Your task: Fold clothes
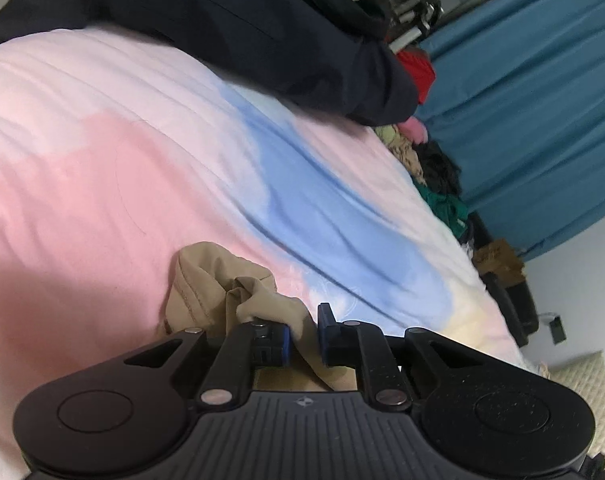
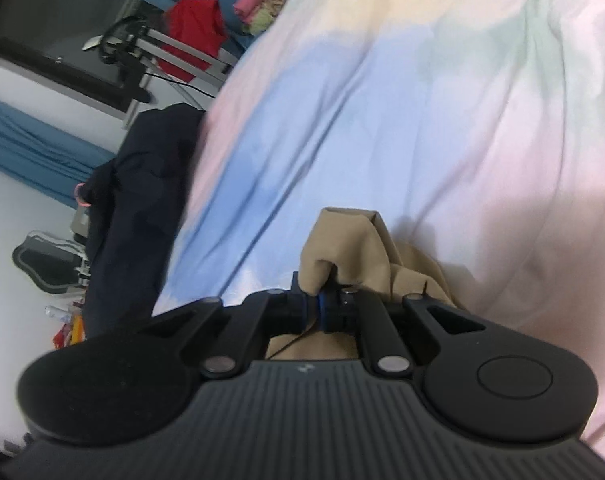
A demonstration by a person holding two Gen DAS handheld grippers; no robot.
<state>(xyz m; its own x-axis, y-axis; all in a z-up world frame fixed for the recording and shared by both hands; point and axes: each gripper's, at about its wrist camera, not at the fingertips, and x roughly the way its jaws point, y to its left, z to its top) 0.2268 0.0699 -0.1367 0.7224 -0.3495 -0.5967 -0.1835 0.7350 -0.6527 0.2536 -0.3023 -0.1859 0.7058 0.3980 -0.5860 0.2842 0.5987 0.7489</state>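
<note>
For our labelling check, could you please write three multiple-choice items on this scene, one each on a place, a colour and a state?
1. Where does the dark garment lie?
A. At the bed's edge
B. Between the left gripper's pads
C. On the floor

2. What colour is the cloth in the grippers?
A. Red
B. Tan
C. Green

3. How does the right gripper stand?
A. Wide open, with nothing in it
B. Open above the sheet
C. Shut on the cloth

Answers:
1. A: it lies along the far edge of the sheet, away from the left gripper.
2. B: the bunched fabric at both grippers is tan.
3. C: its pads are pinched together on a fold of the cloth.
</note>
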